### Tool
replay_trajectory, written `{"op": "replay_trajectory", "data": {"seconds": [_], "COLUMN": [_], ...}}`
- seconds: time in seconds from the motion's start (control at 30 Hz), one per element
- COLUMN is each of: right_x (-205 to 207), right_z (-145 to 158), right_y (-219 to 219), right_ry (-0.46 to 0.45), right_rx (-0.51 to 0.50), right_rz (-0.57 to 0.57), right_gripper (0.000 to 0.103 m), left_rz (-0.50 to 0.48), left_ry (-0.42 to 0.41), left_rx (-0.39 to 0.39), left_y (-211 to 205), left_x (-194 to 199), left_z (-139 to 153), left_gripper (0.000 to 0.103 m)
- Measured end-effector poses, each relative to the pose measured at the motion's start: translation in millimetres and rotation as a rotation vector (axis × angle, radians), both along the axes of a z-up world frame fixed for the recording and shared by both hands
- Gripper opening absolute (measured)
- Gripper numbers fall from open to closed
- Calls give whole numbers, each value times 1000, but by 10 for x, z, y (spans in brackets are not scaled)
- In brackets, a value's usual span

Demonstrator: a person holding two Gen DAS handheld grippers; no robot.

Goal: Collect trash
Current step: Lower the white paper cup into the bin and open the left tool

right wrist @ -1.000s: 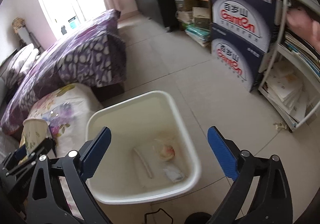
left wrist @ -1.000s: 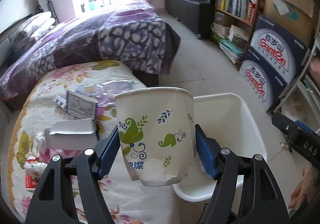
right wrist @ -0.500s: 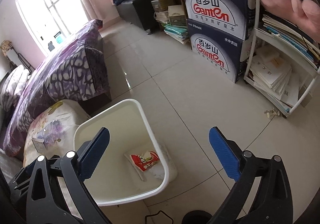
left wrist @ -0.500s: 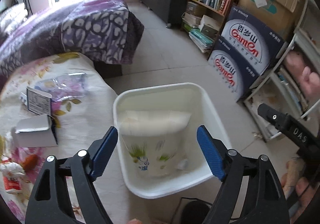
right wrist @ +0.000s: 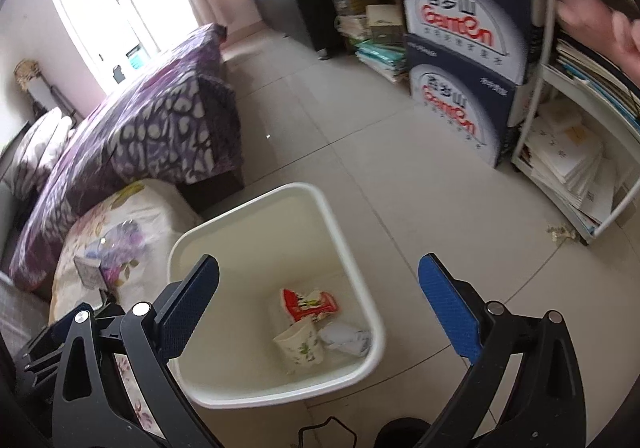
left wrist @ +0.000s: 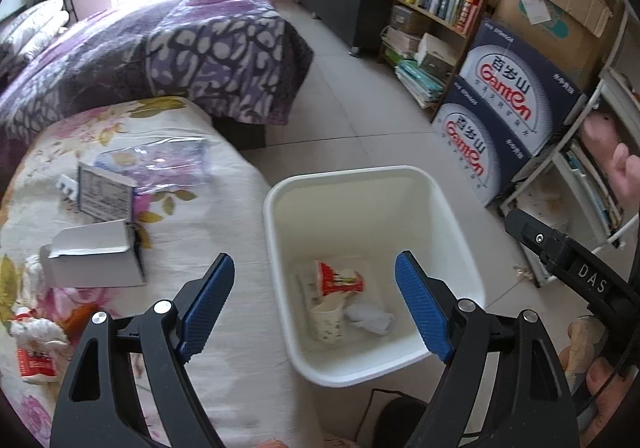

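Down in the white bin [left wrist: 456,248], paper cup [left wrist: 328,318] on its side, touching a red wrapper [left wrist: 338,280] and a crumpled white tissue [left wrist: 370,320]. Left gripper [left wrist: 314,308] above the bin, jaws just spread wide, nothing between them. Right gripper [right wrist: 320,308] likewise spread, empty. Beside the bin, floral-covered surface [left wrist: 224,216] with grey box [left wrist: 94,258].

Floral-sheet bed [left wrist: 224,216]: open grey carton [left wrist: 94,260], small printed box [left wrist: 105,197] behind it, clear plastic wrapper [left wrist: 160,164], crumpled red-white packet [left wrist: 34,348] near edge. Tiled floor [left wrist: 360,120]: white bin [left wrist: 452,224] just beside bed, stacked blue cartons [left wrist: 504,116], paper scraps [right wrist: 562,234] by white rack [right wrist: 532,108].
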State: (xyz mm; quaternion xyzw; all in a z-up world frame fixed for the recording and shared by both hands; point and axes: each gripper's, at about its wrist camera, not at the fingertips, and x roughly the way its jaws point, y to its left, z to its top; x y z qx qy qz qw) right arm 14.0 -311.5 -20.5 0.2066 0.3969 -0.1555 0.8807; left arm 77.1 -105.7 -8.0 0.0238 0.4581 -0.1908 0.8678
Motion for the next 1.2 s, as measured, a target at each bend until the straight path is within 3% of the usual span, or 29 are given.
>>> {"op": "replay_trajectory", "data": {"seconds": [0.57,0.77,0.9,1.07,1.2], "right_x": [476,601,656,717,744], "right_z": [-184,-249,-280,-330,-365], "right_y": [987,1311,1496,1641,1714], "right_ry": [64,85,97,115,133], "right_rx": [-27,-28,-29,-22,-24], "right_rz": [209,273,309,339,349], "right_gripper": [96,96,96,96,96], "left_rz": [265,310,251,-3,-154], "left_ry": [-3,-20,-14,20,82], "left_rx": [278,384,496,666,746], "left_y": [1262,1611,1736,1737,1812], "left_x": [60,19,12,-39,-54], "left_z": [-350,-431,-506,-666,-822], "left_gripper": [85,86,86,86,86]}}
